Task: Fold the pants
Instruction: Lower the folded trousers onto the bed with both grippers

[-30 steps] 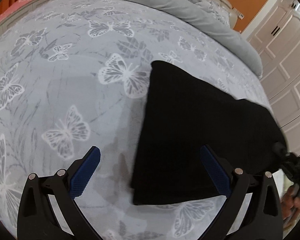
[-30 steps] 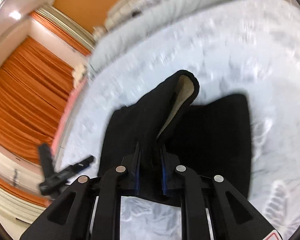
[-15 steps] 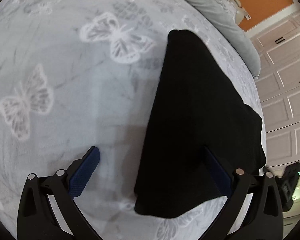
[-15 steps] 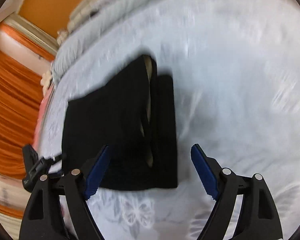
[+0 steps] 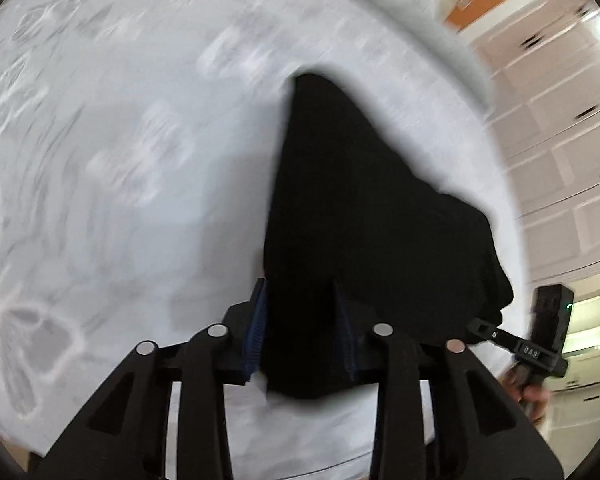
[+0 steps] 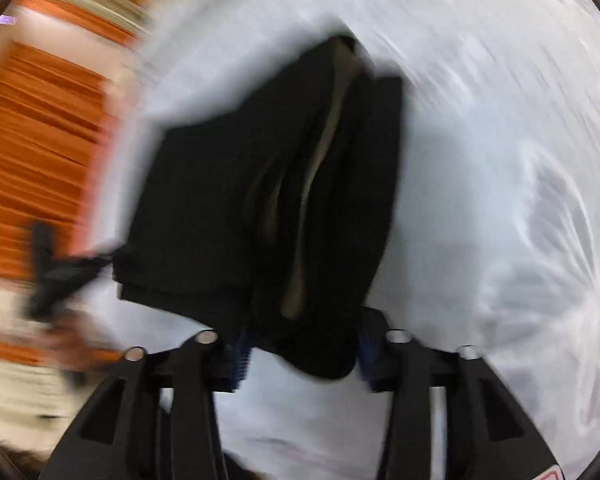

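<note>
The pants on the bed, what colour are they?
Black pants, with a tan lining at the opening; clearest in the right wrist view.

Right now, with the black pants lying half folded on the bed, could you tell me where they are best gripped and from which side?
Grip the black pants at the near edge, one gripper per corner, coming from above. That stacked hem faces both cameras; the beige lining marks loose layers. The left gripper and right gripper have just been closing, with that edge between their jaws.
</note>
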Action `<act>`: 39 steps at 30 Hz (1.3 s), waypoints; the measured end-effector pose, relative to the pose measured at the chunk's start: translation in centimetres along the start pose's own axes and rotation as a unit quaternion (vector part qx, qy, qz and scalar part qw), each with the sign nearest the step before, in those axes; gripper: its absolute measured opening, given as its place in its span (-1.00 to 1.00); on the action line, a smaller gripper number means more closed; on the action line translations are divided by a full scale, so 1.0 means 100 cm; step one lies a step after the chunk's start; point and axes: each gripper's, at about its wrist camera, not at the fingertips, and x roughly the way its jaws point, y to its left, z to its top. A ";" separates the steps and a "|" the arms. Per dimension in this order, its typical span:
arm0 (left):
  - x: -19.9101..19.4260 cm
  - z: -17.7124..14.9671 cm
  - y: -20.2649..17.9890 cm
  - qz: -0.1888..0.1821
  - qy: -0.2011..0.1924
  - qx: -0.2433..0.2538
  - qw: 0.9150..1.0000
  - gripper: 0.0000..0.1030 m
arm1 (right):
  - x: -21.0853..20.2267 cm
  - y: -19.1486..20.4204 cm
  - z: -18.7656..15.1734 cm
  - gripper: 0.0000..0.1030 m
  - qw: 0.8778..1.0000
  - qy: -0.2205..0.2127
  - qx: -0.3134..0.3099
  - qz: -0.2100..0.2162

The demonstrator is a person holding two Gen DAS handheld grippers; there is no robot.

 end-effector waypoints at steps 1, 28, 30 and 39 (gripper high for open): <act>-0.001 -0.001 0.004 0.023 -0.004 0.005 1.000 -0.42 | -0.009 -0.003 -0.002 -0.05 1.000 -0.013 0.009 0.023; 0.044 -0.044 -0.198 0.067 -0.117 0.308 0.942 -0.86 | -0.070 0.059 0.059 -0.82 0.985 -0.096 -0.079 0.118; 0.034 -0.029 -0.185 0.037 -0.128 0.264 0.955 -0.88 | -0.078 0.056 0.056 -0.73 0.987 -0.109 -0.080 0.083; -0.029 0.000 -0.163 -0.073 -0.163 0.201 0.963 -0.88 | -0.030 0.048 0.049 -0.31 0.987 -0.057 -0.141 -0.057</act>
